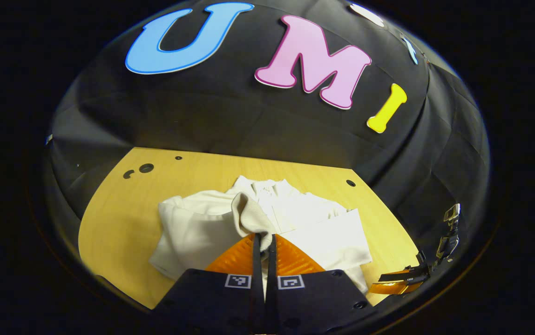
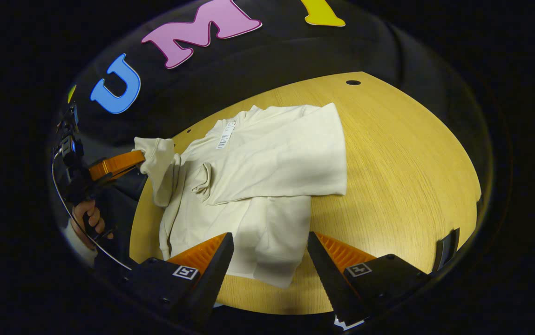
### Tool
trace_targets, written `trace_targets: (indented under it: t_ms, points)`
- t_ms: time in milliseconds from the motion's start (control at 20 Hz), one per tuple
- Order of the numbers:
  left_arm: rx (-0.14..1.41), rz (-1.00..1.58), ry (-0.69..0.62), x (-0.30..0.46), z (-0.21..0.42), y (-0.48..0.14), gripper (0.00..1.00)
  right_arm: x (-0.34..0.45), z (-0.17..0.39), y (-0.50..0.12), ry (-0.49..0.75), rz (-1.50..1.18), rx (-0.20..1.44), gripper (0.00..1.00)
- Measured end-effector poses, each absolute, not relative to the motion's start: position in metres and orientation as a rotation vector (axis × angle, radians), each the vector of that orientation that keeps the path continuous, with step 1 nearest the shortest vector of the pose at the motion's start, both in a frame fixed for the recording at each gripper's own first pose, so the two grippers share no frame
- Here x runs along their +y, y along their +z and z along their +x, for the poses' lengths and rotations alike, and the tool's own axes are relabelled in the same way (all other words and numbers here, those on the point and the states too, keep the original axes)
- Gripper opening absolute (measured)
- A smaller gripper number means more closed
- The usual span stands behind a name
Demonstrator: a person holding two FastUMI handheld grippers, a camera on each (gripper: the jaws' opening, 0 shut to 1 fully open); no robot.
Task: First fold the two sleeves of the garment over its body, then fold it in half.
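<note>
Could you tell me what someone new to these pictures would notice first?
The cream garment spread on the wooden table stands out, with one sleeve already folded across its body. At its other side, the left gripper has its jaws shut on the other sleeve's cuff, lifted off the table. The right gripper hangs open over the hem.

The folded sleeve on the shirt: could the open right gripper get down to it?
Probably yes: the right gripper hangs open above the garment, and nothing lies over the folded sleeve.
</note>
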State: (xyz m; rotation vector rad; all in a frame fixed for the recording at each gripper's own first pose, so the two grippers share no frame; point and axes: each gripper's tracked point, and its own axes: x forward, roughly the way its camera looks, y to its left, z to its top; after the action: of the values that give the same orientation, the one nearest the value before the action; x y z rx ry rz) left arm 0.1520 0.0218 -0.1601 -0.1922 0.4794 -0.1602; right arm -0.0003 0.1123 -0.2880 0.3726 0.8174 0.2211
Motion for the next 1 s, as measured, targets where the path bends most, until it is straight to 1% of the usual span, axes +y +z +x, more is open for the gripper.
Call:
trace_targets:
  t_ms: [350, 500, 650, 750, 800, 850, 1000]
  points:
    - [0.6, -0.088, -0.214, -0.035, 0.17, -0.219, 0.06, 0.117, -0.003, -0.288, 0.252, 0.399, 0.826, 0.98]
    - [0.648, -0.033, -0.208, -0.045, 0.174, -0.24, 0.07, 0.116, -0.001, -0.288, 0.262, 0.398, 0.824, 0.98]
    - [0.667, -0.023, -0.229, -0.057, 0.178, -0.252, 0.06, 0.116, -0.001, -0.29, 0.263, 0.405, 0.832, 0.98]
    - [0.689, -0.04, -0.227, -0.06, 0.179, -0.261, 0.17, 0.116, -0.001, -0.291, 0.264, 0.408, 0.836, 0.98]
    - [0.692, -0.048, -0.231, -0.062, 0.179, -0.263, 0.28, 0.117, -0.001, -0.292, 0.266, 0.408, 0.84, 0.98]
    - [0.695, -0.045, -0.229, -0.062, 0.18, -0.264, 0.34, 0.118, -0.001, -0.292, 0.268, 0.408, 0.844, 0.98]
    - [0.698, -0.029, -0.253, -0.068, 0.175, -0.267, 0.84, 0.12, -0.001, -0.294, 0.274, 0.395, 0.849, 0.98]
